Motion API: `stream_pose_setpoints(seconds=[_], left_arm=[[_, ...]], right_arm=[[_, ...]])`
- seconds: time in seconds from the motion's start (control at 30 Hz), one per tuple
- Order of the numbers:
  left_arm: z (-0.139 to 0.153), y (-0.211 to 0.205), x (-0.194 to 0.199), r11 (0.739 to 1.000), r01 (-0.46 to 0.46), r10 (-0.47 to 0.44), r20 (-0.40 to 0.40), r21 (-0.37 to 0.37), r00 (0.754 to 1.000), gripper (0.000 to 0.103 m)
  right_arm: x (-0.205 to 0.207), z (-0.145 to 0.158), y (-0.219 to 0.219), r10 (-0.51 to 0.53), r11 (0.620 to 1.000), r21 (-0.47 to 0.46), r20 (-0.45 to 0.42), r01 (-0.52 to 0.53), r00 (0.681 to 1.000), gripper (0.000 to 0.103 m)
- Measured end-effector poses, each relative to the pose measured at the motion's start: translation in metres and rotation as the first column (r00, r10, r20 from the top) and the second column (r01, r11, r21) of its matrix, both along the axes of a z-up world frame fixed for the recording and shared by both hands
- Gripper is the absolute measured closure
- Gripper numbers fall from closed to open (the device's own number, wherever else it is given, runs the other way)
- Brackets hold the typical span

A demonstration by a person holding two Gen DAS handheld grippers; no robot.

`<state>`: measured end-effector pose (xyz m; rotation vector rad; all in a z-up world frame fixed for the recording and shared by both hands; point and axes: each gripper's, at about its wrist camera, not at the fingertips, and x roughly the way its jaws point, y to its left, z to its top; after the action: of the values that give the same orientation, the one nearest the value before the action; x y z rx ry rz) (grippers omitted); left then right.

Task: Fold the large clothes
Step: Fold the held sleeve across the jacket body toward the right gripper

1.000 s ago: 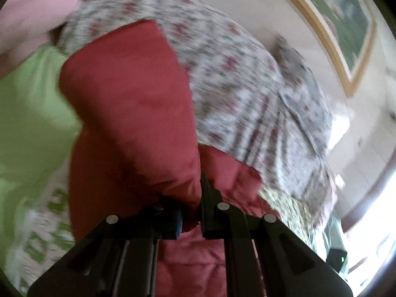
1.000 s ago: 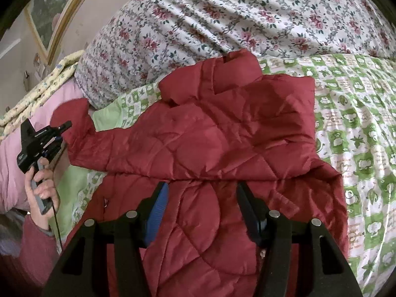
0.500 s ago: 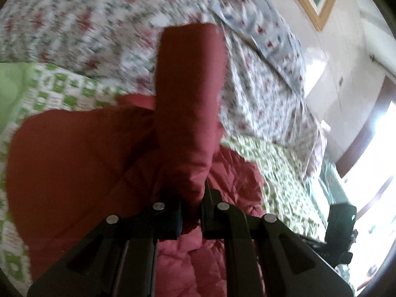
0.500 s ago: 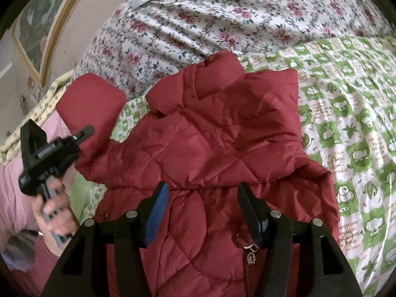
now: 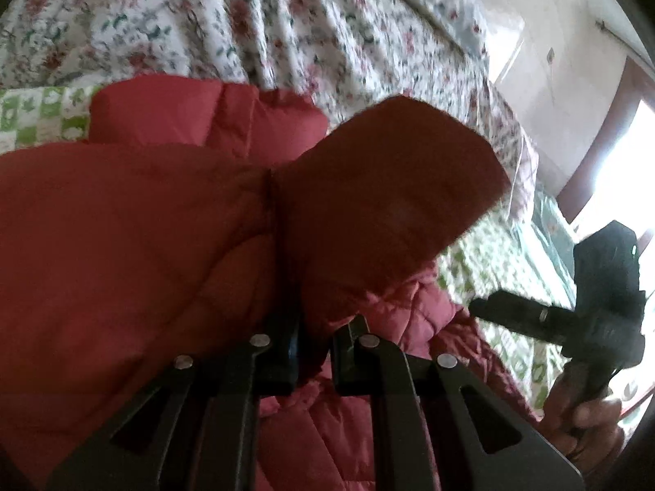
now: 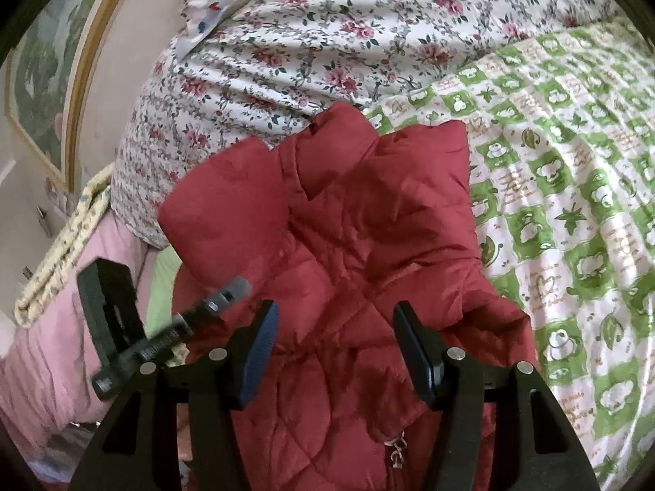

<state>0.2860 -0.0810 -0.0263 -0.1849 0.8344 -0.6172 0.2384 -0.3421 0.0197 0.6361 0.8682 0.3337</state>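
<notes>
Left gripper [image 5: 313,343] is clamped on the sleeve [image 5: 393,188] of the red puffer jacket [image 6: 368,253], carrying it across the body, so we're mid sleeve-fold imo. Right gripper [image 6: 335,347] hovers w/ jaws apart, nothing in them. Jacket lies on the green-checked bedsheet [image 6: 573,188]. Next: lay the sleeve flat, then let go.

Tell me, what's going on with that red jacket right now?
Left hand-held gripper shut on jacket sleeve, holding it over the jacket. Right hand-held gripper open above it. Nothing in the way.
</notes>
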Motion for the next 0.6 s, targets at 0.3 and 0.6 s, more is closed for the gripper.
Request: stream_pose_setpoints(seconds=[0.3, 0.6], left_arm=[[-0.016, -0.011, -0.002, 0.999, 0.024, -0.022, -0.045, 0.026, 0.999, 0.091], [-0.017, -0.028, -0.009, 0.988, 0.033, -0.033, -0.006, 0.151, 0.999, 0.077]], right_arm=[[0.038, -0.009, -0.015, -0.018, 0.982, 0.186, -0.048, 0.027, 0.999, 0.028], [0.074, -0.022, 0.009, 0.012, 0.979, 0.204, -0.107, 0.010, 0.994, 0.028]])
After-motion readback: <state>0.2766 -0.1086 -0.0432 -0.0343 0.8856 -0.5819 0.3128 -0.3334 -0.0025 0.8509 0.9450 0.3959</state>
